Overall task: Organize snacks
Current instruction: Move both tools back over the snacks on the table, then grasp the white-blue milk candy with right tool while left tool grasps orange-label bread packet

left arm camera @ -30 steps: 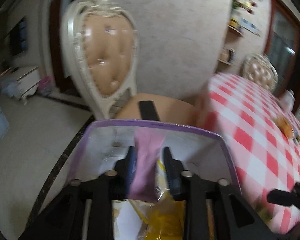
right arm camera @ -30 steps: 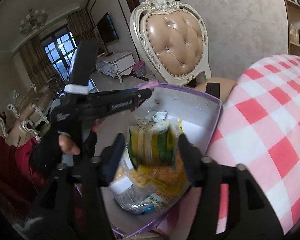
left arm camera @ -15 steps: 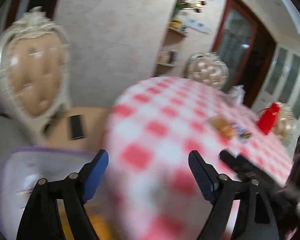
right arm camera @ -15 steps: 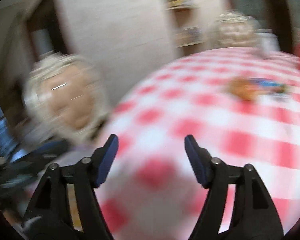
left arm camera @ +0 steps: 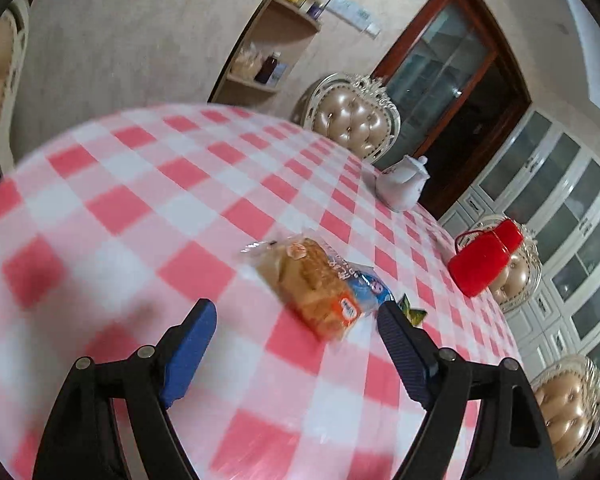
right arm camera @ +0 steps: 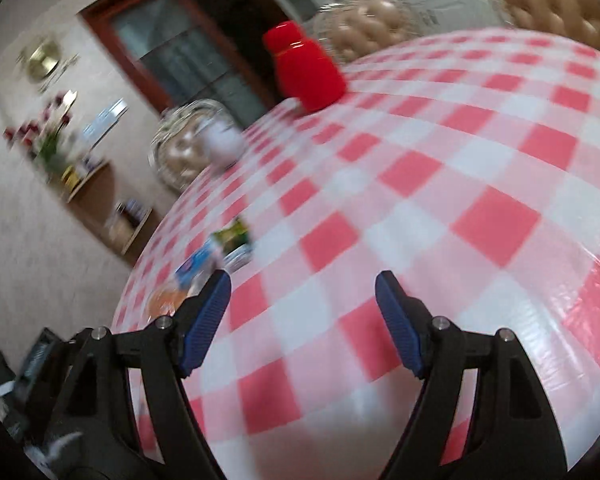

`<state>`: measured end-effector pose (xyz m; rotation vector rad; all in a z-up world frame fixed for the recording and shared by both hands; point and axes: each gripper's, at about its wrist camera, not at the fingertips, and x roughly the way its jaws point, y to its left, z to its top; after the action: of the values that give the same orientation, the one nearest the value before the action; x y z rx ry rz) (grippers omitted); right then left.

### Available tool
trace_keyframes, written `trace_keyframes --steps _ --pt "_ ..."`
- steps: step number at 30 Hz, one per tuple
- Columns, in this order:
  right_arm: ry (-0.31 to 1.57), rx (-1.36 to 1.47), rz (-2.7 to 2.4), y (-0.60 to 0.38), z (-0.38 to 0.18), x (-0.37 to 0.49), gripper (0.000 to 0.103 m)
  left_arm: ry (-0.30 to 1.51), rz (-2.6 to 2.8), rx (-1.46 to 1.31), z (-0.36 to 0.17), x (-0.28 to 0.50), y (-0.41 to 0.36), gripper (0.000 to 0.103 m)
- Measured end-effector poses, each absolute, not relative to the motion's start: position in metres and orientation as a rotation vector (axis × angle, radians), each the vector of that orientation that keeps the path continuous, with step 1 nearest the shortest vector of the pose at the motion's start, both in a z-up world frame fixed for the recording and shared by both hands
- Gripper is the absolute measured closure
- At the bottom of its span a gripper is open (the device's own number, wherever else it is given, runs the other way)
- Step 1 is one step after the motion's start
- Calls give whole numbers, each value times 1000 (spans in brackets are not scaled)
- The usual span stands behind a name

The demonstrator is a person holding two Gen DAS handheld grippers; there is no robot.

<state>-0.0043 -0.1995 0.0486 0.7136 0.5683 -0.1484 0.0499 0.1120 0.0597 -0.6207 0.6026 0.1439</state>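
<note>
Both grippers empty, next snack waiting on the counter

The left gripper (left arm camera: 296, 322) has its fingers wide apart with nothing between them, jaws having just been opening; the bread pack (left arm camera: 314, 286) lies on the checked counter (left arm camera: 140, 208) just ahead, nearer the right finger (left arm camera: 404, 350). The right gripper (right arm camera: 302, 320) is spread wide too, also just opened, empty, bare cloth between its fingers. The pack looks light and squashy in crinkly film, so I'd pinch across the short sides, gently. The left view shows the pack sharp, with a blue wrapper (left arm camera: 370, 286) touching it and a green packet corner by the right fingertip. The right view only gives the pile as a blur beyond its left finger (right arm camera: 204, 322), but shows the green packet (right arm camera: 232, 238) more fully.
</note>
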Motion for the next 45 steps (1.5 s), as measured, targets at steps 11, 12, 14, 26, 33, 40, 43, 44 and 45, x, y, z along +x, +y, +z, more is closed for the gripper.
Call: trace_keyframes --steps 11,12,14,26,33,40,43,44,45 --pt "673 399 39 -177 44 72 26 632 117 -745 25 79 141 19" --pt "692 365 49 -172 41 83 26 622 119 -751 25 78 143 19" --pt "736 282 63 -157 36 105 26 619 141 -757 23 76 146 19" --pt "874 42 213 -91 19 166 40 656 162 -836 11 74 156 19" --pt "900 17 167 -73 16 185 45 645 175 -818 14 72 155 19" --pt "869 121 168 -99 25 156 67 631 181 -751 19 75 149 19" --pt "839 193 216 -113 36 121 67 634 179 -743 18 75 149 19" --pt "825 204 228 -117 39 107 67 639 178 -742 18 76 149 19" --pt "810 213 240 -121 42 93 67 645 178 -742 17 77 149 19"
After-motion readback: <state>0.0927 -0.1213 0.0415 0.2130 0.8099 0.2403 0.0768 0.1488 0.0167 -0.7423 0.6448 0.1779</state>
